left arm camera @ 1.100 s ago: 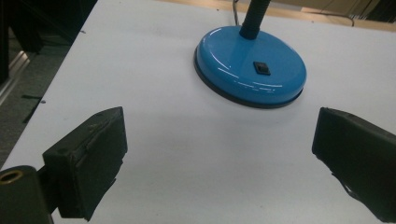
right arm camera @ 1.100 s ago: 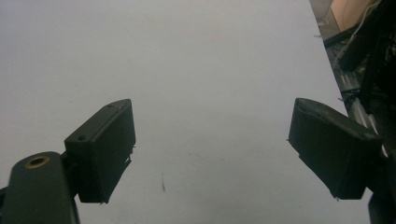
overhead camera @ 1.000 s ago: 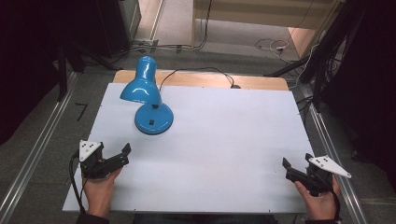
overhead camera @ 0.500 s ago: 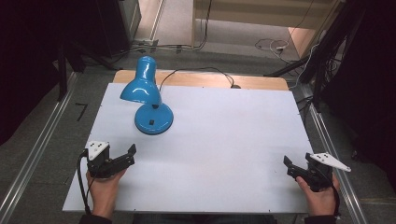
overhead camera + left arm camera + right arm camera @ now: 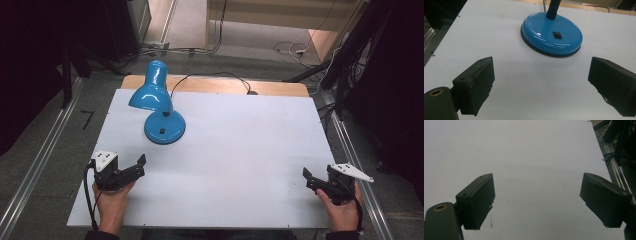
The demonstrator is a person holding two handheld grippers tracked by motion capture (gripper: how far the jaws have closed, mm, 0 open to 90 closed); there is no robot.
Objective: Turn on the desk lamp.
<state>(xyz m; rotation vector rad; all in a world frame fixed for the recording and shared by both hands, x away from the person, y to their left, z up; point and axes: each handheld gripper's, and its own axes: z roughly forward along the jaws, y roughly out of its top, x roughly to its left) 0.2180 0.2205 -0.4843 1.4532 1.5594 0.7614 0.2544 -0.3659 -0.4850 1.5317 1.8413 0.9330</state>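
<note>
A blue desk lamp stands at the back left of the white table (image 5: 240, 145), with a round base (image 5: 165, 128) and its shade (image 5: 147, 95) tipped toward the left. In the left gripper view the base (image 5: 551, 35) lies just ahead, its black switch (image 5: 557, 35) facing me and the neck (image 5: 552, 10) rising at the top. My left gripper (image 5: 139, 165) is held low near the front left edge, a short way in front of the base, open and empty (image 5: 541, 72). My right gripper (image 5: 306, 176) hovers at the front right corner, open over bare table (image 5: 536, 185).
The lamp's black cord (image 5: 215, 76) runs off the back over a wooden strip (image 5: 270, 87). Metal rails (image 5: 350, 145) flank the table on both sides. The table's right edge and floor cables (image 5: 616, 147) lie close beside my right gripper.
My left gripper has shifted slightly to the right, toward the lamp base. The right gripper has barely moved. Both stay open.
</note>
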